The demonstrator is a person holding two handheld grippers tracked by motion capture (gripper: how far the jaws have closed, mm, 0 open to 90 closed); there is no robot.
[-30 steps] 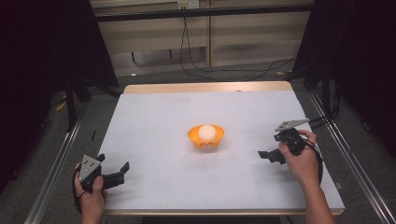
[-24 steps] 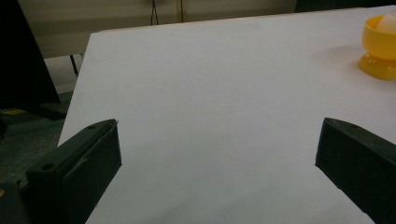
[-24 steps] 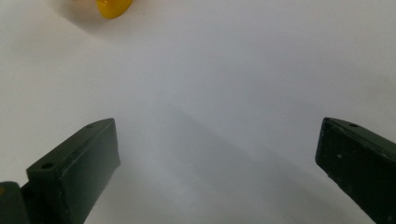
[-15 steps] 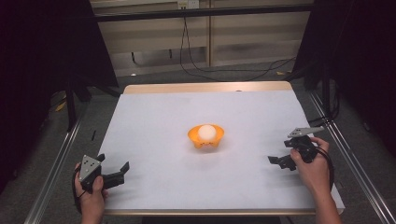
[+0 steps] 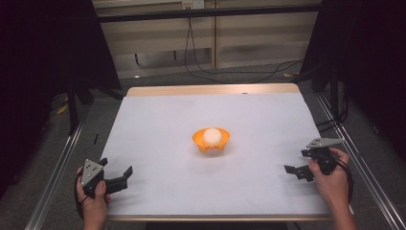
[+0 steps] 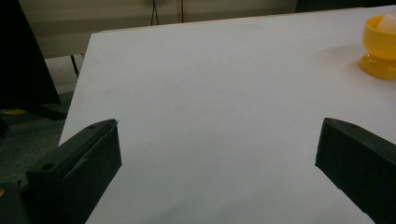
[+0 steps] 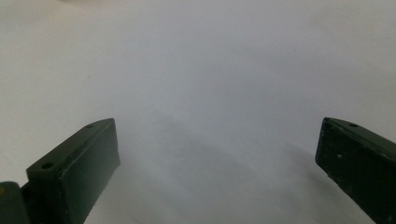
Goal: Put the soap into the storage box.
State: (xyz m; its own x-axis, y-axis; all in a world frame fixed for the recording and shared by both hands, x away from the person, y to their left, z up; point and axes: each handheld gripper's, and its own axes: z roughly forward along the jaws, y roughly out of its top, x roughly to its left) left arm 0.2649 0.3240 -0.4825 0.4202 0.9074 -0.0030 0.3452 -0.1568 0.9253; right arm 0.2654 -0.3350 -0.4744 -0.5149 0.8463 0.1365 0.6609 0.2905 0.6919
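- The left tongs (image 5: 125,173) are held low at the near left corner of the table (image 5: 158,120), jaws spread wide with nothing between them. In the left gripper view the jaws stand apart over bare white surface, and the orange cup (image 6: 379,46) is seen ahead and off to the right of them, well apart.
- Because the cup lies off the line of the left jaws, it could be clipped by one jaw alone if the tongs were advanced without being turned first; a footed cup of this kind is judged likely to tip or slide under a sideways knock.
- The orange cup (image 5: 211,140) stands upright between the two tongs, far from both, with a white ball (image 5: 212,136) seated in its bowl. The ball rests loosely and protrudes above the rim, so it could be rolled out by a jolt to the cup and lost over the table edge.
- If the ball is pinched off-centre, it could be squeezed out sideways, since a round, smooth surface offers little purchase.
- The right tongs (image 5: 296,170) are held near the table's right edge, jaws likewise wide and empty, pointed roughly toward the cup; in the right gripper view, blank surface lies between the jaws.
- Should both tongs be brought in together, a collision over the cup could be caused.
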